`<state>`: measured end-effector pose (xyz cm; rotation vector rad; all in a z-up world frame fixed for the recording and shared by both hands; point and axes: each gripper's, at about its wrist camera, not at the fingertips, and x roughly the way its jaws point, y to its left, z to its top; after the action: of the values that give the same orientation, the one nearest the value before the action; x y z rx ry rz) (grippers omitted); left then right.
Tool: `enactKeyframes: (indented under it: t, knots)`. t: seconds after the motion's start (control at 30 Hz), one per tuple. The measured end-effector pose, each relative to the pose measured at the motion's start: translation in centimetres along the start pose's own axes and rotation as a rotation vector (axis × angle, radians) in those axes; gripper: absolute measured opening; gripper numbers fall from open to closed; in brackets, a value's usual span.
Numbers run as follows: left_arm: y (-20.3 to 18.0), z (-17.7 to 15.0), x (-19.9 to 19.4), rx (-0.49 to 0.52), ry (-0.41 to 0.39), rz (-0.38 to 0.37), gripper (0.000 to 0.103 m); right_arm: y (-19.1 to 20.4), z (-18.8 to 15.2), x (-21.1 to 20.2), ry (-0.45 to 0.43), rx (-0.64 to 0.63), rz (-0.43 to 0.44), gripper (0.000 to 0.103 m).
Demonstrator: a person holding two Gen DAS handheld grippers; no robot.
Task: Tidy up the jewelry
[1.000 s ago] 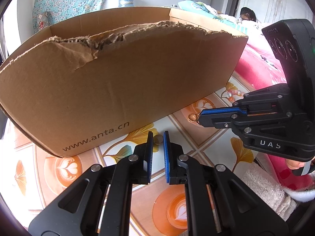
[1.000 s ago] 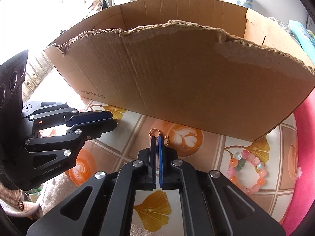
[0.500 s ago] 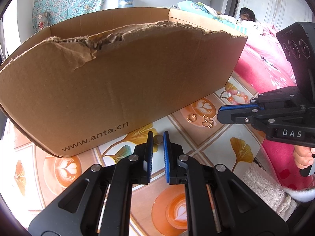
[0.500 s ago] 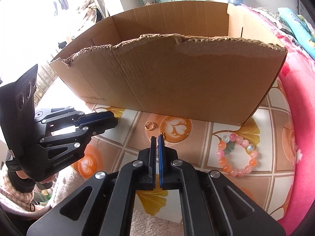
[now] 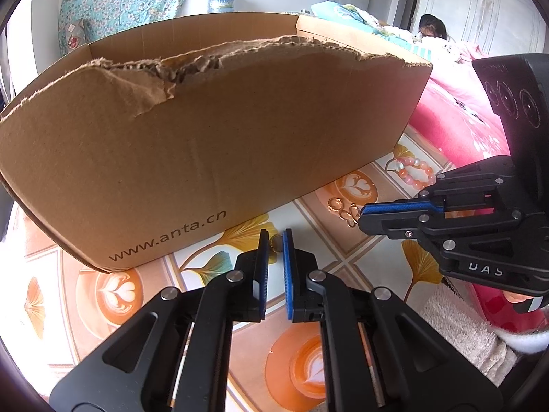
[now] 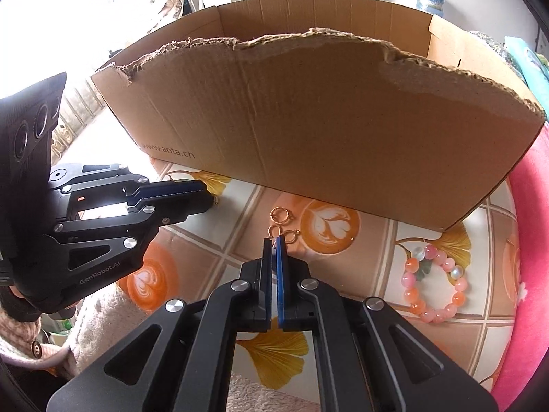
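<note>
Two pickups look close: our right hand-held gripper (image 6: pixel 274 240), clenched, has dropped back onto the gold earrings (image 6: pixel 281 221) at centre frame, perhaps pinching one; our left hand-held gripper (image 5: pixel 274 240) has just been closing on the gold ring (image 5: pixel 276 243) between its jaws, below the cardboard box (image 6: pixel 308 120).

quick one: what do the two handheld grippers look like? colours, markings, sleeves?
Both are matte black with silver screws and blue ribbed pads. The left gripper reads "GenRobot.AI" on its side and has three round lenses on its block. The right gripper shows "DAS" in white and the same three lenses. A pale fuzzy sleeve with a button shows at the left.
</note>
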<state>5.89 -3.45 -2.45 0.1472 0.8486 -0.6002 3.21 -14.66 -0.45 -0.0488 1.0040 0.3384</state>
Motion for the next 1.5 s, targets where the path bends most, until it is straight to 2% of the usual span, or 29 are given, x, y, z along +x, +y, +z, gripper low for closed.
enactKeyframes:
  t: [0.1, 0.17, 0.2, 0.4, 0.47, 0.73, 0.77, 0.8, 1.07, 1.13, 1.27, 1.5]
  knots:
    - [0.0, 0.0, 0.0, 0.004, 0.0, -0.003, 0.007, -0.1, -0.1, -0.4, -0.014, -0.011, -0.015, 0.009]
    - [0.0, 0.0, 0.0, 0.005, 0.0, -0.004, 0.007, 0.0, 0.0, -0.5, -0.019, -0.035, -0.021, 0.024]
    - [0.0, 0.0, 0.0, 0.005, 0.0, -0.004, 0.007, -0.4, 0.1, -0.8, -0.019, -0.05, -0.026, 0.026]
    - [0.0, 0.1, 0.1, 0.002, -0.002, -0.003, 0.007, 0.0, 0.5, 0.2, -0.007, -0.103, -0.023, 0.026]
    - [0.1, 0.1, 0.1, 0.0, -0.001, -0.003, 0.007, 0.3, 0.7, 0.1, -0.004, -0.12, -0.023, 0.019]
    - [0.1, 0.3, 0.2, 0.001, -0.001, -0.003, 0.007, -0.4, 0.7, -1.1, -0.012, -0.101, -0.008, 0.019]
    - [0.1, 0.2, 0.2, 0.001, -0.001, -0.004, 0.007, -0.3, 0.8, -0.8, -0.012, -0.099, -0.004, 0.011]
    - [0.1, 0.2, 0.2, 0.001, -0.002, -0.003, 0.007, -0.1, 1.0, -0.7, -0.009, -0.092, 0.005, 0.009]
    - [0.0, 0.0, -0.4, 0.012, -0.012, -0.011, 0.007, -0.6, 0.9, -1.1, -0.016, -0.064, 0.014, 0.009]
    - [-0.1, -0.1, -0.4, 0.019, -0.011, -0.009, 0.007, -0.7, 0.8, -1.4, -0.022, -0.073, 0.021, 0.011]
    - [-0.2, -0.1, -0.5, 0.024, -0.008, -0.007, 0.007, -1.1, 1.1, -1.3, -0.011, -0.119, 0.036, 0.027]
    - [-0.2, -0.1, -0.3, 0.022, -0.008, -0.011, 0.007, -0.7, 1.6, 0.4, 0.054, -0.238, 0.061, 0.028]
